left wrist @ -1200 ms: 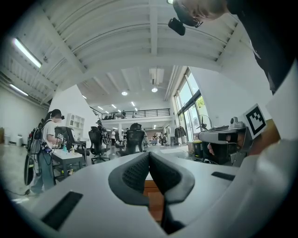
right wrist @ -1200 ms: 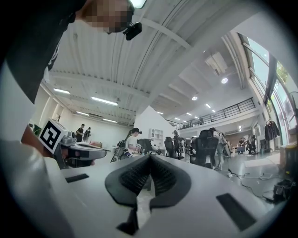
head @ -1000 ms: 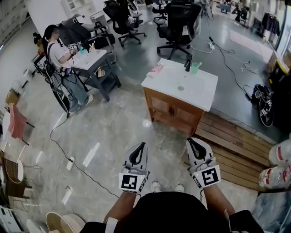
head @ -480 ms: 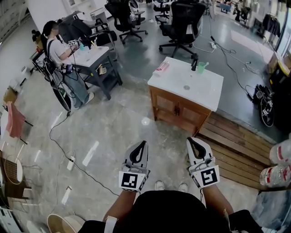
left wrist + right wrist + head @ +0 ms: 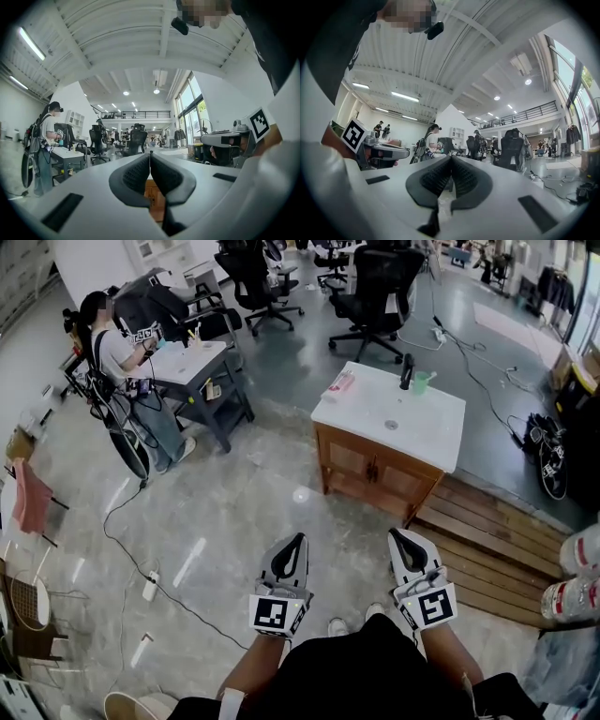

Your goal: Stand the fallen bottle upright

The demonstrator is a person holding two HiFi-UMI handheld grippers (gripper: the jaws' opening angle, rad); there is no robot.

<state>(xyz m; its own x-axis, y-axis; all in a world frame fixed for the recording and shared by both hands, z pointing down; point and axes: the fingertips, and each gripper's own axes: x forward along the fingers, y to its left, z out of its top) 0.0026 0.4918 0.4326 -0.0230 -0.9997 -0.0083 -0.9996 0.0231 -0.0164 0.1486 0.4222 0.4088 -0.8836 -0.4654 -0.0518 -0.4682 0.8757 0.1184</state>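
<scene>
A pink bottle point(image 5: 341, 382) lies on its side at the far left corner of the white washbasin top point(image 5: 375, 418), which sits on a wooden cabinet point(image 5: 375, 474). A black tap point(image 5: 407, 371) and a green cup point(image 5: 422, 381) stand at the top's far edge. Both grippers are held level in front of my body, well short of the cabinet. The left gripper point(image 5: 292, 545) is shut with nothing in it, its pads meeting point(image 5: 149, 154). The right gripper point(image 5: 400, 538) is shut and empty too point(image 5: 451, 159).
A person point(image 5: 108, 348) stands at a grey desk point(image 5: 192, 367) at the left. Black office chairs point(image 5: 375, 287) stand behind the cabinet. A cable and power strip point(image 5: 150, 585) lie on the floor at the left. A wooden platform point(image 5: 487, 540) and water bottles point(image 5: 572, 587) are at the right.
The view has come nearer to the cabinet, which now sits slightly lower and further right. Both grippers stay shut and side by side.
</scene>
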